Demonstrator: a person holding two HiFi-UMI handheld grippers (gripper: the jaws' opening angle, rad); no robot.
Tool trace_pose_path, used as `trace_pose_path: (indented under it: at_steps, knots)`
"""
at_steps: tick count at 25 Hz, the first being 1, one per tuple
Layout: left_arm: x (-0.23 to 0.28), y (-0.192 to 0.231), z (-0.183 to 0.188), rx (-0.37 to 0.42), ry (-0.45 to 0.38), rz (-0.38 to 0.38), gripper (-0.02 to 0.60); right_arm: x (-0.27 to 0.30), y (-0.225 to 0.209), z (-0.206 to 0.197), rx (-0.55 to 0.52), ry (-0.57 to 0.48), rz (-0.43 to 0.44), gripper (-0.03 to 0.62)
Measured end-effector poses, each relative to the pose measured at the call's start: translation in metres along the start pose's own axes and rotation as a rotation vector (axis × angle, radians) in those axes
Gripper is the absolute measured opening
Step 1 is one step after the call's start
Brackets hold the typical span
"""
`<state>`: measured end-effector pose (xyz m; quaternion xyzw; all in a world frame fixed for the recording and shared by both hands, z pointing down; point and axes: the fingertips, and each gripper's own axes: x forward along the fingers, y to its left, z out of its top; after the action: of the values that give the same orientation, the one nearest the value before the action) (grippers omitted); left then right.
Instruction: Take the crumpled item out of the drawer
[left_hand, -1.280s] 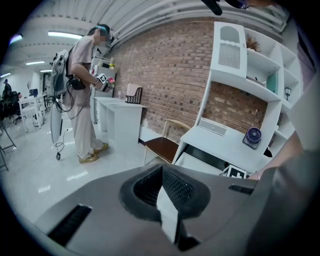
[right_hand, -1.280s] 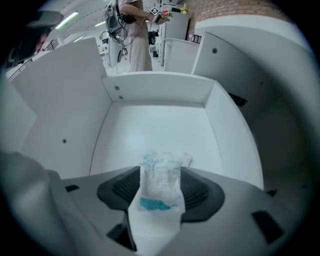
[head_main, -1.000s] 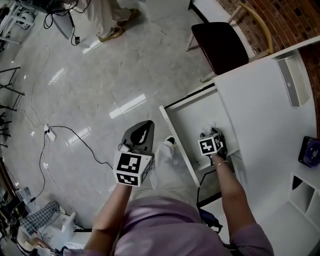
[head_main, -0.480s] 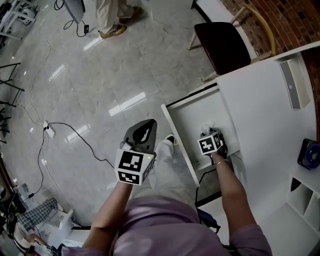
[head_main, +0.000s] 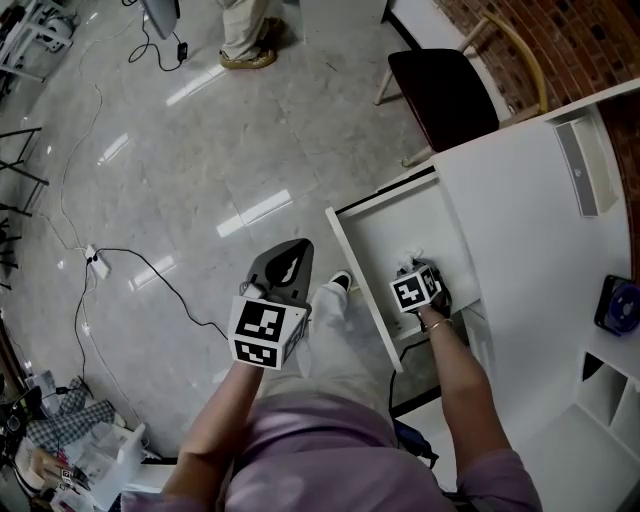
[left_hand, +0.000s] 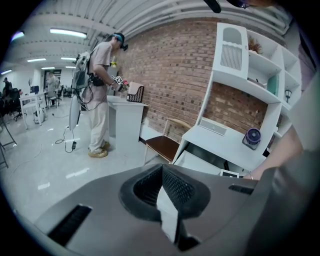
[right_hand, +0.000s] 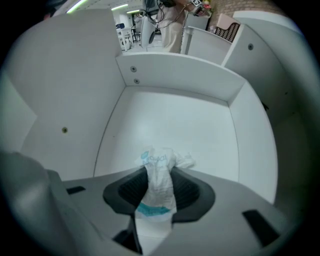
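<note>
Now the crumpled item (right_hand: 160, 161), a scrunched white wrapper with teal print, lies on the floor of the open drawer (right_hand: 176, 71), near its middle and clear of the walls. The right gripper (right_hand: 159, 176) is down inside the drawer with its jaws closing. The wrapper stands between them, already squeezed into a narrow strip by the pads.

To do this step well, I would finish the squeeze before lifting, since thin crinkled film can slip out of a loose pinch. The lift should then go straight up, so that the gripper and the loose top of the wrapper clear the drawer's front edge (head_main: 358, 285) and the white desk (head_main: 520, 230) above it.

The left gripper (left_hand: 163, 186) hangs over the floor beside the drawer, well apart from it, jaws together on nothing.

As for writing, the wrapper carries a short blue word near its top and a teal band lower down; the letters are too blurred to read.
</note>
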<state>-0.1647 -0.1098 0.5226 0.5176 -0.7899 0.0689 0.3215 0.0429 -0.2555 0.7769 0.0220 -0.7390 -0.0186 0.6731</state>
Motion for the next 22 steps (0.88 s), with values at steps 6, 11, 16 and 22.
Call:
trace_pose_path:
  at_steps: [6, 11, 16, 22]
  knots:
    - [-0.004, -0.002, 0.002, 0.02, -0.016, -0.029, 0.0, -0.017, 0.012, 0.011, 0.113, -0.073, 0.053, 0.14]
    - [-0.005, -0.008, 0.009, -0.004, -0.026, -0.061, 0.0, -0.042, 0.018, 0.022, 0.19, -0.166, 0.066, 0.137]
    - [-0.005, -0.016, 0.014, 0.019, -0.041, -0.103, 0.0, -0.073, 0.021, 0.03, 0.236, -0.259, 0.052, 0.137]
    - [-0.011, -0.025, 0.012, 0.042, -0.047, -0.152, 0.0, -0.116, 0.021, 0.038, 0.31, -0.36, 0.036, 0.135]
